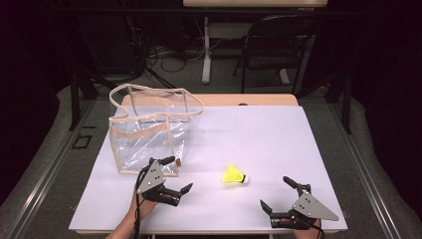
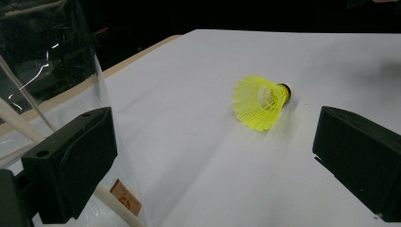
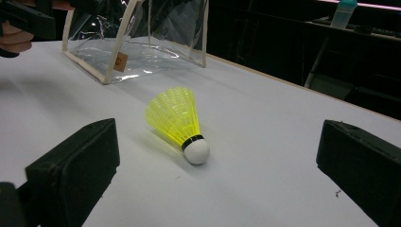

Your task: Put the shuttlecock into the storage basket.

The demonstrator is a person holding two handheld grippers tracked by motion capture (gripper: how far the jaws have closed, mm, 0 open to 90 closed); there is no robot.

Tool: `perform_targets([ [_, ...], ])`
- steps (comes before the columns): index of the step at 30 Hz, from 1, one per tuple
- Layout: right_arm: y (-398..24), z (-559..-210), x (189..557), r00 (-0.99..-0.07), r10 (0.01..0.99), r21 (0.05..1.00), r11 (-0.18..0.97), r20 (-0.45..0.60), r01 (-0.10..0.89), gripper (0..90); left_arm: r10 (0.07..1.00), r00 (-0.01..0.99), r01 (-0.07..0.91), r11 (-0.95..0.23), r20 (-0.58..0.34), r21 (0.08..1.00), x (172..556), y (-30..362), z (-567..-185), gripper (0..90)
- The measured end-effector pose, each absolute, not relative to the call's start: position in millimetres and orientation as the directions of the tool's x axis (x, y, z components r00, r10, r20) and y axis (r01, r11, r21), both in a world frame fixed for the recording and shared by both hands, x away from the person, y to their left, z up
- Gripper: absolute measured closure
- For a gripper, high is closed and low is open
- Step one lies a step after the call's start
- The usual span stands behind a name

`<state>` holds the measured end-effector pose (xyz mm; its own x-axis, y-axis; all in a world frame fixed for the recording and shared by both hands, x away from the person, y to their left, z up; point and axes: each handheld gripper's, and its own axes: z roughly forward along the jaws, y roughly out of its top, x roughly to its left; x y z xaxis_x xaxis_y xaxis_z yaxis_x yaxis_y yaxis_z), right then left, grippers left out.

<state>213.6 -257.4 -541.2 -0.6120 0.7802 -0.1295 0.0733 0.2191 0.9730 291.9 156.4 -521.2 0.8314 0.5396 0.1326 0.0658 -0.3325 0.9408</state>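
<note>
Yellow shuttlecock (image 1: 235,175) lies on its side on the white worktop (image 1: 259,139), white cork tip toward the person's right, between the two grippers and apart from both. Left gripper (image 1: 180,175) sits at the near corner of the clear bag (image 1: 149,132), jaws wide apart and holding nothing; in the left gripper view one jaw stands just beside the bag wall (image 2: 56,71), with the shuttlecock (image 2: 259,101) ahead between the jaws. Right gripper (image 1: 277,193) rests near the front edge, jaws apart and empty; the right gripper view looks at the shuttlecock (image 3: 177,120) with the bag (image 3: 137,47) standing upright behind it, well apart
</note>
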Motion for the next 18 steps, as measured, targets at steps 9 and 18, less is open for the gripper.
perform_targets([
  [9,-257,-541,214,-0.614,0.778,0.972,0.221,-0.129,0.076,0.0,0.503,0.855,0.067,-0.347,0.126,0.936,299,146,-521,0.0],
  [18,-258,-541,214,-0.612,0.78,0.972,0.223,-0.13,0.078,0.0,0.473,0.873,0.07,-0.361,0.118,0.93,304,136,-521,0.0],
])
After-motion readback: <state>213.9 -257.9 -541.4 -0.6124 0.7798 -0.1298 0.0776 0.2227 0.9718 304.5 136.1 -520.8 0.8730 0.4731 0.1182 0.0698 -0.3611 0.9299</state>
